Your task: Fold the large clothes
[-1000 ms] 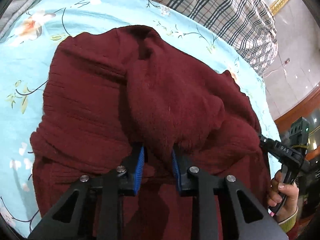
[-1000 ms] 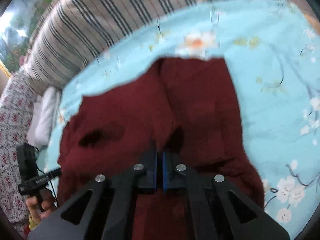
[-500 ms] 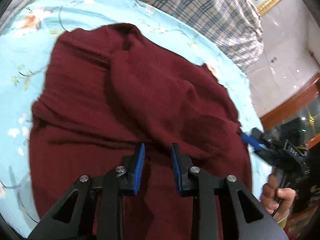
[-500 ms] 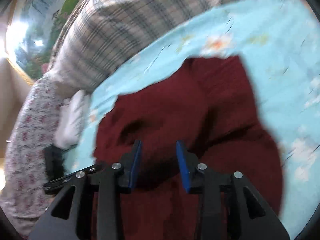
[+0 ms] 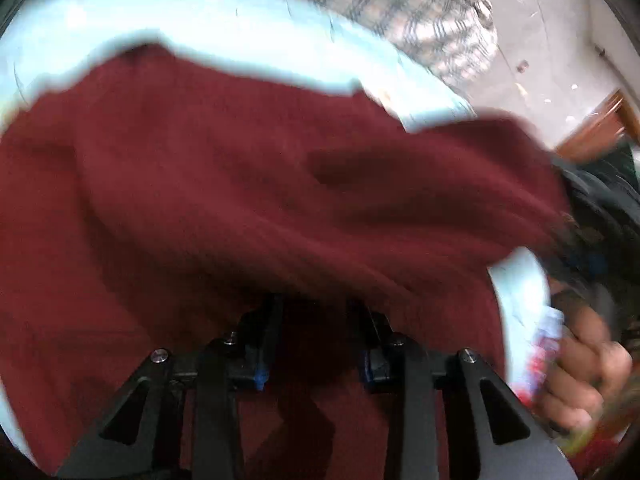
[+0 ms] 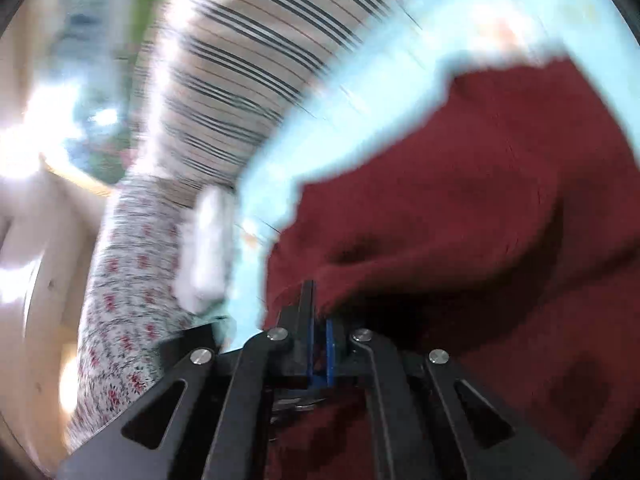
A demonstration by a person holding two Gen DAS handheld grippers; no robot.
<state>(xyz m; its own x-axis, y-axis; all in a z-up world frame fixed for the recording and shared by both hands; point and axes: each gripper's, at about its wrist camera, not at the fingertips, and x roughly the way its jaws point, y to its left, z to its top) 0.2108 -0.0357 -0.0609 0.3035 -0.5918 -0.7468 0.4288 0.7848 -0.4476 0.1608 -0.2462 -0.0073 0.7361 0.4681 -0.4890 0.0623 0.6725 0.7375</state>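
Observation:
A dark red knit sweater (image 5: 224, 184) lies bunched on the light blue floral bedsheet (image 5: 248, 40). My left gripper (image 5: 314, 320) is open, its fingers spread with a sweater fold draped over the tips. My right gripper (image 6: 318, 320) is shut on the sweater's edge (image 6: 460, 220), with red cloth pinched between the blue pads. In the left wrist view the right side of the sweater is lifted toward the right-hand tool (image 5: 600, 208), which is blurred. Both views are motion-blurred.
A plaid blanket (image 5: 400, 4) lies at the far side of the bed, also in the right wrist view (image 6: 248, 60). A floral patterned quilt (image 6: 120, 300) and a white cloth (image 6: 208, 248) lie left. Tiled floor (image 5: 552, 40) lies beyond the bed's right edge.
My right gripper opened half a second ago and has now shut on the sweater's edge, lifting it. My left gripper stayed open and moved in closer under a fold. Both cameras swung fast.

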